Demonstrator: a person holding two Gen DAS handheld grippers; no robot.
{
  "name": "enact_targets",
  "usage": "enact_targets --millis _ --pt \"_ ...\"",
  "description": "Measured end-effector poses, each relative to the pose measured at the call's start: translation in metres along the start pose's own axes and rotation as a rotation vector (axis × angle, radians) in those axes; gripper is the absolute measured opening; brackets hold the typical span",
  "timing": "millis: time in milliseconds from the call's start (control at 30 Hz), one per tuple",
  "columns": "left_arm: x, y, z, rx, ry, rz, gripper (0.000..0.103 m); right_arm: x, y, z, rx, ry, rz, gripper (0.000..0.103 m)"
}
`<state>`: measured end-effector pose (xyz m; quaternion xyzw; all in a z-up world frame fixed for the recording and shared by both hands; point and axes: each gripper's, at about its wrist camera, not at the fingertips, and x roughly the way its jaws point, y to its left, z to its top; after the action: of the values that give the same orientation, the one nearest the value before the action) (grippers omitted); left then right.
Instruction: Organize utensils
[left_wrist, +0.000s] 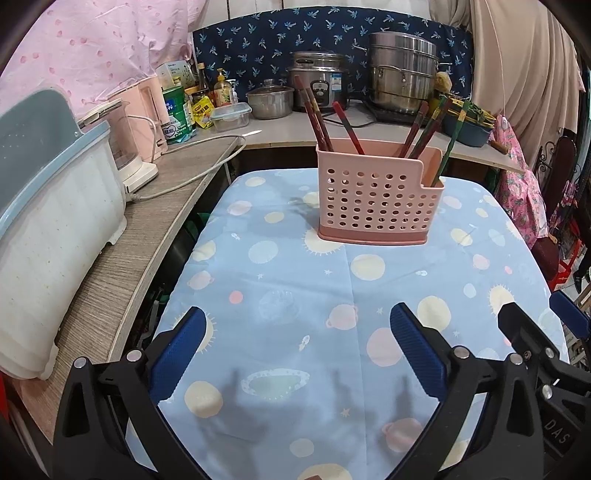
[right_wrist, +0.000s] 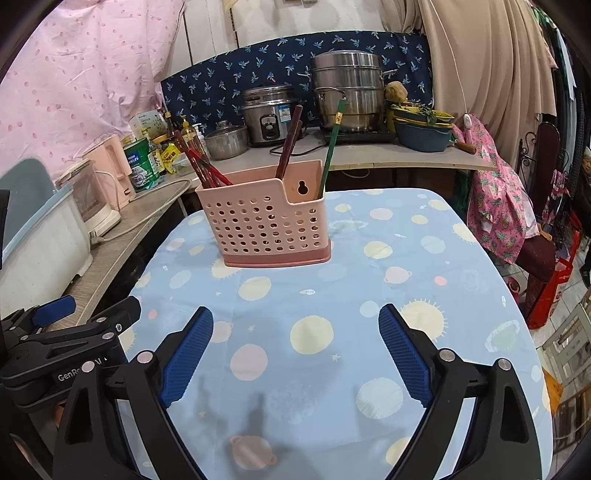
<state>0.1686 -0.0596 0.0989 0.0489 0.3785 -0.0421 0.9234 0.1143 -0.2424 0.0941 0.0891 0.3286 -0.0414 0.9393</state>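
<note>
We see a pink perforated utensil holder (left_wrist: 378, 195) standing upright at the far end of the table (left_wrist: 295, 280), on its planet-print cloth, chopsticks (left_wrist: 316, 118) rising from it with their long axes near vertical, tips down, tops fanning outward. The left gripper (left_wrist: 295, 332) and right gripper (right_wrist: 295, 332) hover over the near end, jaws spread wide, nothing between them. Our right-wrist view alone shows the holder's keyhole slot (right_wrist: 303, 188) and one green chopstick (right_wrist: 332, 147) in the low compartment; our left-wrist view shows several sticks leaning there.
</note>
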Motion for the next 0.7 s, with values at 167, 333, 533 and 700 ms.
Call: enact_targets --millis 167,333,533,700 --pt "-0.0014 -0.0019 -0.0008 0.011 -0.009 0.015 0.096 0.0009 0.0009 -0.0007 -0.01 -0.006 -0.015 0.096" --pt "-0.0003 -0.0007 -0.0004 0.006 -0.004 0.015 0.096 0.0015 0.0024 -0.001 -0.024 -0.011 -0.024 0.096" --pt "-0.0001 -0.0002 -0.0005 0.006 -0.004 0.017 0.096 0.0011 0.0042 -0.0013 -0.03 -0.011 -0.029 0.096" --pt "0.0005 0.0007 0.0001 0.005 -0.001 0.018 0.096 0.0018 0.0042 -0.0012 -0.027 -0.007 -0.033 0.096"
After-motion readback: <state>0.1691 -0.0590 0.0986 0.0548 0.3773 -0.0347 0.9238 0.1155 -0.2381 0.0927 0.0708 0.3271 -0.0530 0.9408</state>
